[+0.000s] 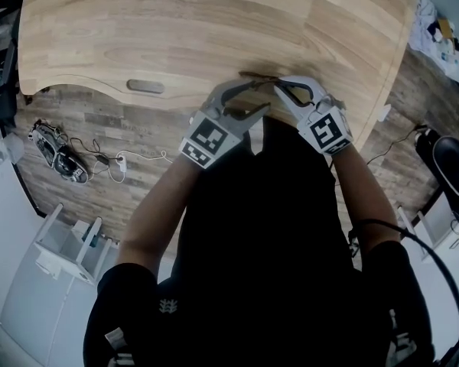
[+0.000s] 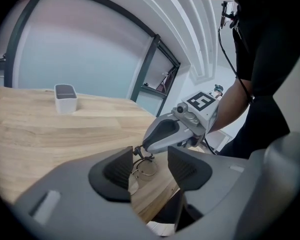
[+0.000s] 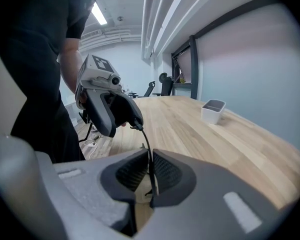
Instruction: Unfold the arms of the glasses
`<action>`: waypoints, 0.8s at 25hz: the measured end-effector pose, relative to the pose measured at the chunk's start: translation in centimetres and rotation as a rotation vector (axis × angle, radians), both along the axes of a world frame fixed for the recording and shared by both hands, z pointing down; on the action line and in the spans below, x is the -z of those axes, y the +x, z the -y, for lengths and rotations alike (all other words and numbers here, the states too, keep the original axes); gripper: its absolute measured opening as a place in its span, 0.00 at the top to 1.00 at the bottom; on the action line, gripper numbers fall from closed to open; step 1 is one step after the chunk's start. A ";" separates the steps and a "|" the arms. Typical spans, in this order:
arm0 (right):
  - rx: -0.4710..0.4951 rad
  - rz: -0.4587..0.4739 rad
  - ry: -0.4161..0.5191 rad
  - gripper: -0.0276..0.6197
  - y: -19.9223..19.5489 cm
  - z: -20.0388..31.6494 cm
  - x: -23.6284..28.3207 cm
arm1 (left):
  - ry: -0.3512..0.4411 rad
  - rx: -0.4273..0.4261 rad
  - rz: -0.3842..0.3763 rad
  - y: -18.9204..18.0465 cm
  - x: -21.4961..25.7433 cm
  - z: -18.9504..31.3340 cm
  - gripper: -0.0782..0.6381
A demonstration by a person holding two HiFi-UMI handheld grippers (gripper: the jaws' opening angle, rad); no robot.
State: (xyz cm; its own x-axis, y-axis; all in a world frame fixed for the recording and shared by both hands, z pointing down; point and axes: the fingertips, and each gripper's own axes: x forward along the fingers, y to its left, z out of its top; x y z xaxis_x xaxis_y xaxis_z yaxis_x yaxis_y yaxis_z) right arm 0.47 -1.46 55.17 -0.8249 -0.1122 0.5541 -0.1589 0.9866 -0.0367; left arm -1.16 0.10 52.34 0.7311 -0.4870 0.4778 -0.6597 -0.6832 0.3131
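Observation:
The glasses (image 1: 257, 76) lie at the near edge of the wooden table (image 1: 176, 29), with both grippers meeting over them. My right gripper (image 3: 150, 173) is shut on one thin black arm of the glasses (image 3: 145, 141), which rises from between its pads toward the tip of my left gripper (image 3: 134, 121). My left gripper (image 2: 150, 157) stands open, nothing pressed between its pads. Beyond its jaws I see the round lenses of the glasses (image 2: 146, 168) on the wood, under the tip of my right gripper (image 2: 143, 149). In the head view the left gripper (image 1: 261, 95) sits beside the right gripper (image 1: 278, 86).
A small white container (image 2: 65, 98) stands far back on the table (image 3: 240, 144), also seen as the white container (image 3: 213, 111). Below the table edge the floor holds cables and a power strip (image 1: 61, 159), a white rack (image 1: 69, 247) and a dark chair (image 1: 453, 163).

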 end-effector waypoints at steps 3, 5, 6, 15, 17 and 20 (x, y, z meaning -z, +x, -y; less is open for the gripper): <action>-0.006 -0.021 -0.015 0.89 0.9 -0.5 -0.1 | 0.001 -0.038 -0.012 1.2 0.8 -0.6 0.60; -0.014 -0.020 -0.018 0.88 1.4 -0.8 0.1 | -0.001 -0.066 -0.017 2.1 1.2 -1.0 0.60; -0.019 -0.021 -0.016 0.88 1.6 -0.8 0.2 | 0.001 -0.081 -0.019 2.6 1.4 -1.1 0.60; -0.105 -0.089 -0.008 0.87 5.9 -0.8 0.2 | 0.032 -0.222 -0.036 7.1 3.6 -2.6 0.60; -0.121 -0.086 -0.005 0.87 6.6 -0.7 0.3 | 0.034 -0.249 -0.037 8.0 3.9 -2.8 0.60; -0.151 -0.067 -0.014 0.87 7.5 -0.6 0.4 | 0.036 -0.285 -0.037 9.5 4.2 -3.0 0.60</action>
State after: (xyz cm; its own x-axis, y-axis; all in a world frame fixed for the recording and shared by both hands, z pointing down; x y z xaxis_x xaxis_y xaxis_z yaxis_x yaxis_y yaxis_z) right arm 7.96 -0.83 54.82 -0.7604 -0.2244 0.6095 -0.3083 0.9506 -0.0347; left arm 8.34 3.14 48.12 0.8578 -0.2751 0.4342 -0.4277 -0.8505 0.3060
